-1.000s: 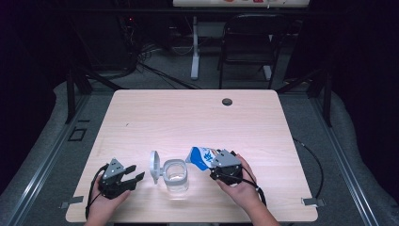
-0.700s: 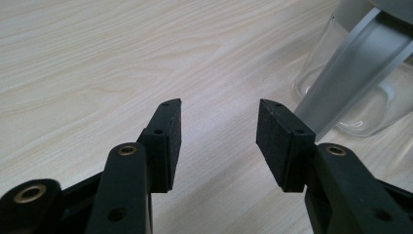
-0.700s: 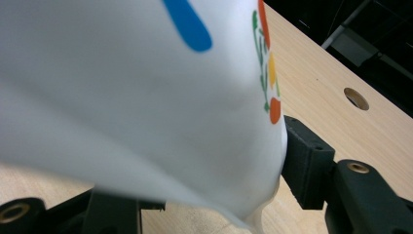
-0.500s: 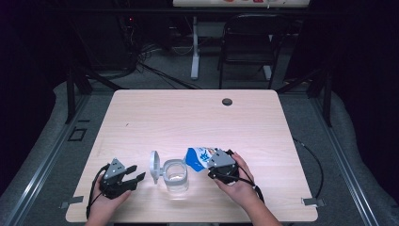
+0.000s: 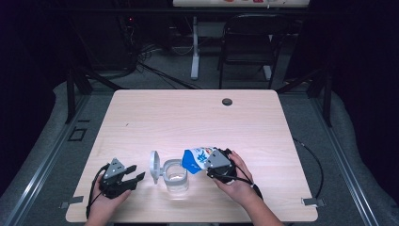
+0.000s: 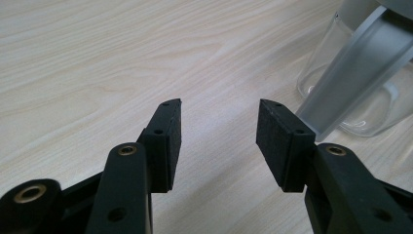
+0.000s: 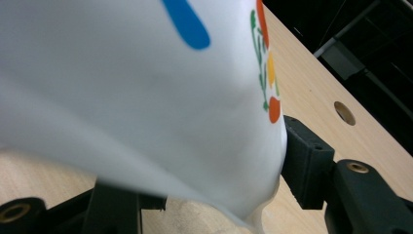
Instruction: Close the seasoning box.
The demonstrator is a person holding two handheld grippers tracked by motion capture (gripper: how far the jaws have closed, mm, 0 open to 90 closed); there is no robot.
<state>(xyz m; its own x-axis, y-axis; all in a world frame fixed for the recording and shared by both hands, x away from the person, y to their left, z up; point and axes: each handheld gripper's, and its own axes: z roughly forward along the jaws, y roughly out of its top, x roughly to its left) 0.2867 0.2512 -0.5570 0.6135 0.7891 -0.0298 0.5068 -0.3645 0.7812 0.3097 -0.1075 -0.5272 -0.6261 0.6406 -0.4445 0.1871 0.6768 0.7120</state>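
A clear jar [image 5: 176, 178] stands near the table's front edge, its hinged lid [image 5: 154, 166] swung open to the left. Something pale lies in its bottom. My right gripper [image 5: 210, 161] is shut on a white and blue pouch [image 5: 196, 159], which is tipped leftward with its end over the jar's mouth. In the right gripper view the pouch [image 7: 136, 87] bulges between the jaws of the right gripper [image 7: 214, 190]. My left gripper [image 5: 135, 175] rests on the table left of the jar, open. Between the pads of the left gripper [image 6: 219, 131] is bare wood, with the jar [image 6: 384, 112] just to the right.
The wooden table [image 5: 188, 122] has a round cable hole [image 5: 227, 101] near its far edge. Behind the table stand a folding chair [image 5: 249, 42] and a post with cables on the dark floor.
The right gripper has edged the pouch slightly down and left toward the jar's mouth. The left gripper has stayed in place.
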